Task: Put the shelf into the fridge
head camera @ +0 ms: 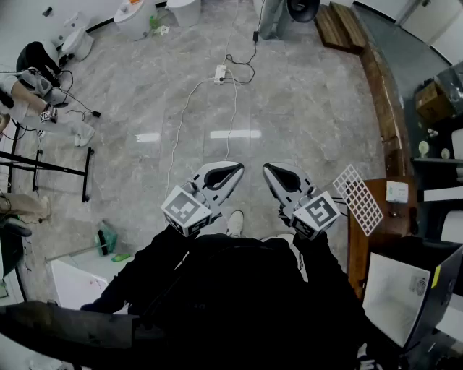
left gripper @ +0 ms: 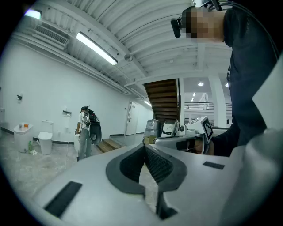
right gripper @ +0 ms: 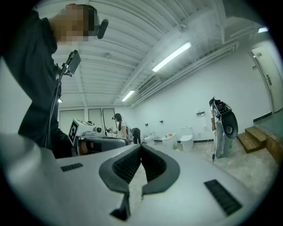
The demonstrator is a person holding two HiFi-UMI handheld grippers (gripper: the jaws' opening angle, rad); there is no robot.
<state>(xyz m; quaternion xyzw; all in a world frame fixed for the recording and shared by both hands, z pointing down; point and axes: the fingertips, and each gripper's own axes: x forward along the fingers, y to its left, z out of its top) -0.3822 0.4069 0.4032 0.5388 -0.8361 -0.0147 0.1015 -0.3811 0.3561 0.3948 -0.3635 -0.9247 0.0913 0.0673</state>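
Nearest: the operator's dark sleeves, both arms held out ahead at about waist height.

Lower right, close beside the operator: a dark-cased box with a white inner wall, open toward the camera. Judged to be the fridge. Its inside was only partly in view, so no rails or slots could be made out.

Left claw: jaws pressed together, nothing between the pads. Its own view showed the ribbed pads meeting at the tip, with only the room beyond.

Right claw: the same, jaws pressed together and empty. The 2 claws sat side by side, tips near each other, over bare floor.

Just right of the right claw: the wire shelf, a white grid lying askew at the corner of a brown wooden bench, 1 corner sticking out past the edge. Neither claw touched it. Whether it lay flat or propped could not be told.

Farther out: a white power strip with cables trailing across the floor, a seated person at the left edge, wooden steps and toilets along the far wall.

Step in hand, as judged: the very start, with the shelf not yet picked up. Next move calls for spreading the right claw, swinging it right to the overhanging edge, pinching a wire there, then likely steadying the far side with the left claw before turning toward the fridge. The thin wire may slip or swing.
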